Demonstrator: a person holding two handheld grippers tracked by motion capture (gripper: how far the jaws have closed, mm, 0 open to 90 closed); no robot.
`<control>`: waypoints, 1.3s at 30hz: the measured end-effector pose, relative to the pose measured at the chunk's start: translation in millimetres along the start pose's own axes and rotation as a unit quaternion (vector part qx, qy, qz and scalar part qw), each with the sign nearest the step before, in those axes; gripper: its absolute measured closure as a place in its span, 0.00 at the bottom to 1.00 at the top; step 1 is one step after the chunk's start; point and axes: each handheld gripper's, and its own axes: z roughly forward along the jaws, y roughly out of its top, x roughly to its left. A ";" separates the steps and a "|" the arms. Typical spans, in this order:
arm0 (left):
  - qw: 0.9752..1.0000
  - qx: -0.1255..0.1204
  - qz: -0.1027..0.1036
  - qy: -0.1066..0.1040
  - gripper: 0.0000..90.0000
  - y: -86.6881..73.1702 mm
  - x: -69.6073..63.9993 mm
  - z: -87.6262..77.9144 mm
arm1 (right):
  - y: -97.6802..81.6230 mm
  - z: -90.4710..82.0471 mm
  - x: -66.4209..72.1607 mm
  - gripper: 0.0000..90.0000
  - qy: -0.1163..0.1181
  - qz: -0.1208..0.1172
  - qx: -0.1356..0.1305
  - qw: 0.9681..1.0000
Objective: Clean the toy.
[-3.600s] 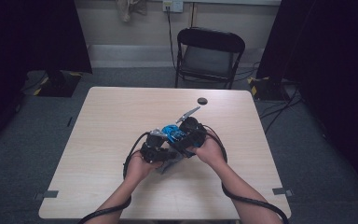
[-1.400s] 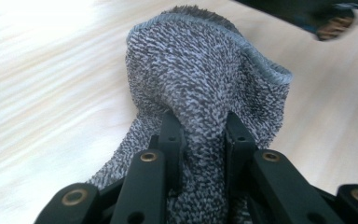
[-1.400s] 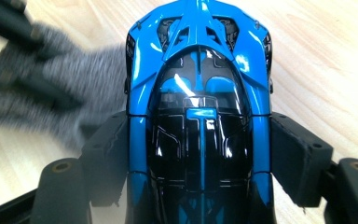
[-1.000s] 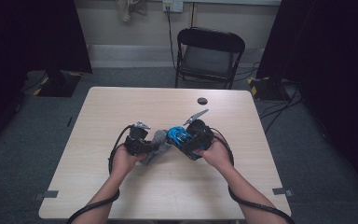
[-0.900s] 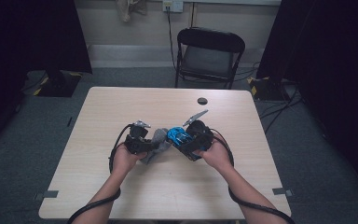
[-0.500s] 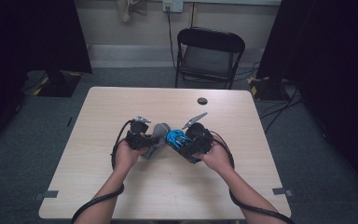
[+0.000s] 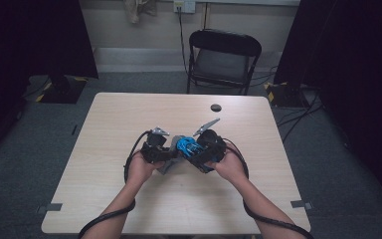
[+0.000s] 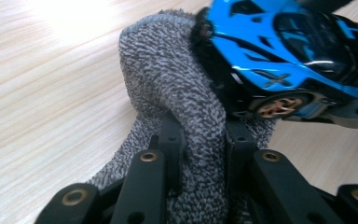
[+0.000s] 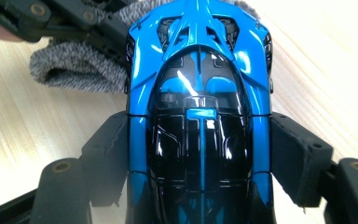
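Right tool [image 7: 199, 154]: jaws pressed onto both flanks of a blue toy car [image 9: 199, 116], roof toward its camera, nose pointing away. Grip is side-on, prob. so top and front of car are left exposed.

Left tool [image 7: 166, 152]: jaws pinch a fold of grey cloth [image 8: 177, 98]; bunched cloth stands up between them and presses against car's front corner, beside a gold-hubbed wheel [image 8: 279, 106]. Looks like wiping/polishing: one tool steadies the car, the other works the cloth.

Location: car + cloth held together near middle of tabletop [image 7: 129, 114], a bit toward the near edge, between the two hands. Can't tell whether car is lifted clear or resting; cloth's loose end seems to trail down toward the surface.

Also: small dark round object [image 7: 216, 107] well apart, nearer far edge. Folding chair [image 7: 224, 57] beyond far edge.

Judgement: cloth contact on nose only; sides under the right tool's jaws can't be reached w/o re-grip.
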 end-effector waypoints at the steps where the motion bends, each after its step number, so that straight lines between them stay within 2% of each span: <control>1: 1.000 -0.001 0.002 -0.001 0.82 -0.3 -0.9 0.6 | 0.5 -0.1 -0.6 0.32 0.001 0.002 0.000 1.000; 13: 1.000 0.004 0.025 -0.014 0.82 -1.8 -10.2 5.1 | 5.4 0.0 -4.7 0.32 -0.001 0.007 0.004 1.000; 17: 1.000 0.004 0.024 -0.019 0.82 -3.3 -11.6 7.2 | 6.6 0.6 -4.2 0.32 -0.001 0.009 0.009 1.000; 22: 0.999 0.008 0.031 -0.024 0.82 -4.0 -15.6 9.1 | 8.4 3.0 -4.2 0.32 0.002 0.008 0.012 1.000; 31: 0.999 0.002 0.037 -0.030 0.82 -5.3 -20.5 12.5 | 12.2 3.8 -4.8 0.32 0.002 0.005 0.016 1.000; 39: 0.998 0.004 0.041 -0.038 0.82 -7.8 -27.5 16.1 | 14.4 6.4 -4.9 0.32 -0.001 0.012 0.018 1.000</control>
